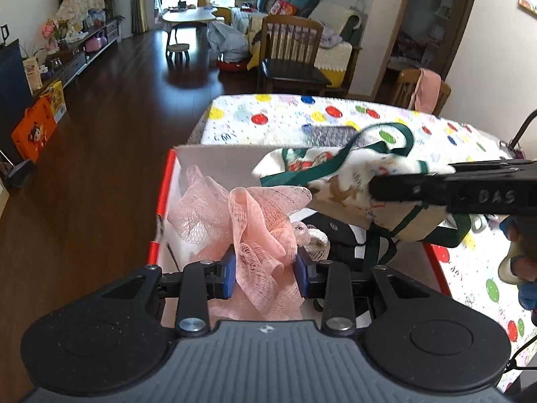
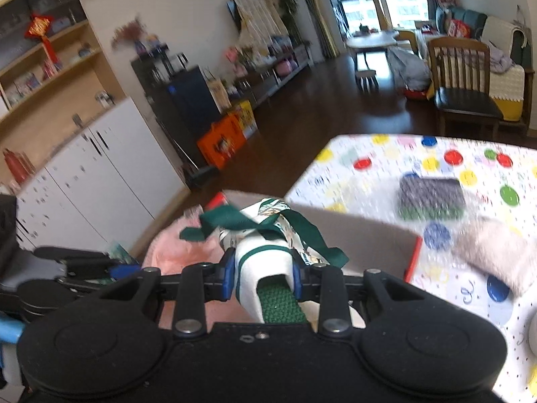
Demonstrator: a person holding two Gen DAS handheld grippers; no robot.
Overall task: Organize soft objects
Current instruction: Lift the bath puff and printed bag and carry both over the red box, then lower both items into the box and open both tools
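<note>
Over the cardboard box (image 1: 214,154), the left claw (image 1: 265,268) is gripping a pink mesh sponge (image 1: 255,221) while the right claw (image 2: 261,272) is clamping a green-trimmed cloth bag (image 2: 265,255).

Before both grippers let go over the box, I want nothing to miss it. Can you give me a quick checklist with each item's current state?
1. Left gripper shut on the pink mesh sponge: ok.
2. Right gripper shut on the printed bag: ok.
3. Sponge over the box: ok.
4. Bag wholly over the box: cannot tell.
5. Bag's green straps hanging clear of the box rim: cannot tell.
6. Room left in the box: ok; black item already inside.
</note>
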